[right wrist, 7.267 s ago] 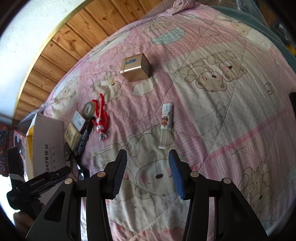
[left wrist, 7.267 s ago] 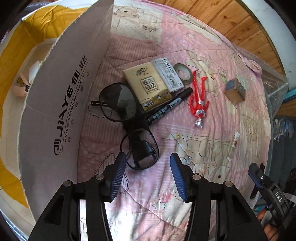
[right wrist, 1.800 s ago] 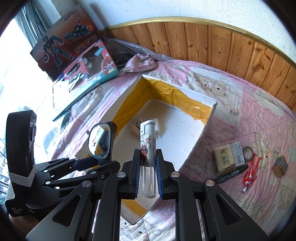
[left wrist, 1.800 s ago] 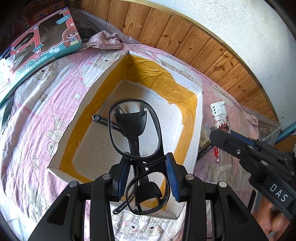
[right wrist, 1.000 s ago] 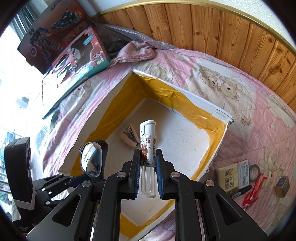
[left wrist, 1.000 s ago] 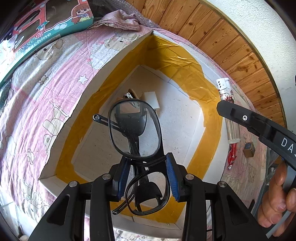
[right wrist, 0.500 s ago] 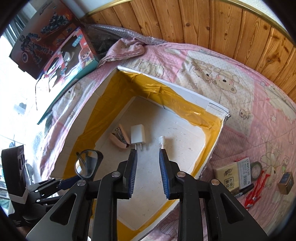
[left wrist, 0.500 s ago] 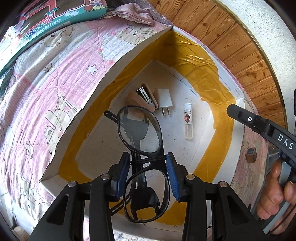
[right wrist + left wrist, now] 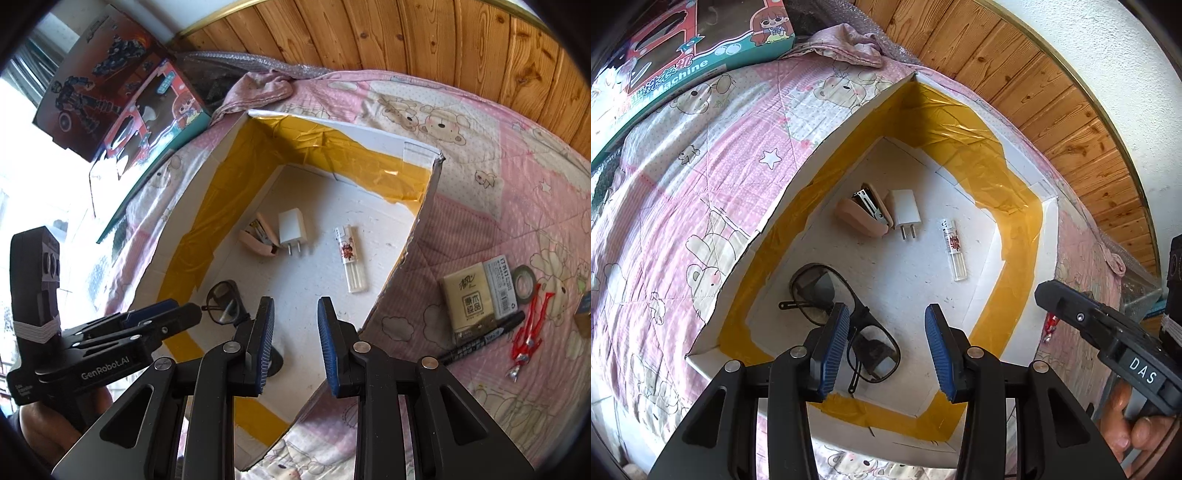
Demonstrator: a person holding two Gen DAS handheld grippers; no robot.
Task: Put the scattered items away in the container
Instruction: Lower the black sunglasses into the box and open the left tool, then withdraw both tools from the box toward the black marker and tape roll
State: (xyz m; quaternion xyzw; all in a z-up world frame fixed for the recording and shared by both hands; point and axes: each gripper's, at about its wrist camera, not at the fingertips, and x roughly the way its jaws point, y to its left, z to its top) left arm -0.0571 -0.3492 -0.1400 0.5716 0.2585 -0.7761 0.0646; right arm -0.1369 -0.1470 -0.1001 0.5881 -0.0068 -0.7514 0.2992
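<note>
Left gripper (image 9: 886,347) has let go: glasses (image 9: 842,317) now lie in box (image 9: 1047,236). Both grippers' fingers gape, empty. Box holds four items: glasses, lighter (image 9: 955,251), charger (image 9: 905,212), stapler (image 9: 866,214).

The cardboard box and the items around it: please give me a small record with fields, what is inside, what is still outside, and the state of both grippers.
container: cardboard box on the quilt
inside: sunglasses; stapler; charger plug; clear tube
outside: tissue pack; marker; tape roll; red figure
left gripper: open, empty
right gripper: open, empty
</note>
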